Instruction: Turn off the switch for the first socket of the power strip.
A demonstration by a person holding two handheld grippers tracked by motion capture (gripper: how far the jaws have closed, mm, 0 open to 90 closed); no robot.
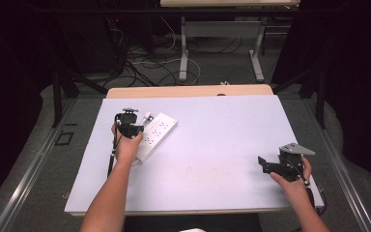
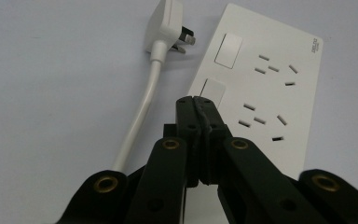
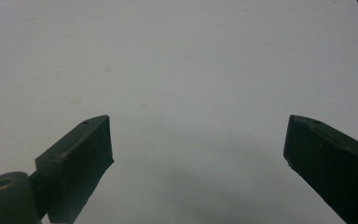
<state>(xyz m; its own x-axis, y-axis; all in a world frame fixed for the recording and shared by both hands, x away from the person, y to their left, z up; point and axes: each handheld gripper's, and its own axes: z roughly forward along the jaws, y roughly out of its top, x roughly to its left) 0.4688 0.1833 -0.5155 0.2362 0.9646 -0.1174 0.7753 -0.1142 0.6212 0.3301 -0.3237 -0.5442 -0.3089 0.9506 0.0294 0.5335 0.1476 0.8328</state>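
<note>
The left hand-held gripper (image 2: 197,100), jaws pressed shut on nothing, is poised just over the near switch (image 2: 213,92) of the power strip (image 2: 270,93), whose long axis runs away ahead.

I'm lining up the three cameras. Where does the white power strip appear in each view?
High view: the power strip lies left of centre on the table, just right of the left gripper.
Left gripper view: it fills the upper right, beyond the shut jaws.
Right gripper view: bare table between open jaws.
Shared landmark: the white plug beside the strip.
</note>
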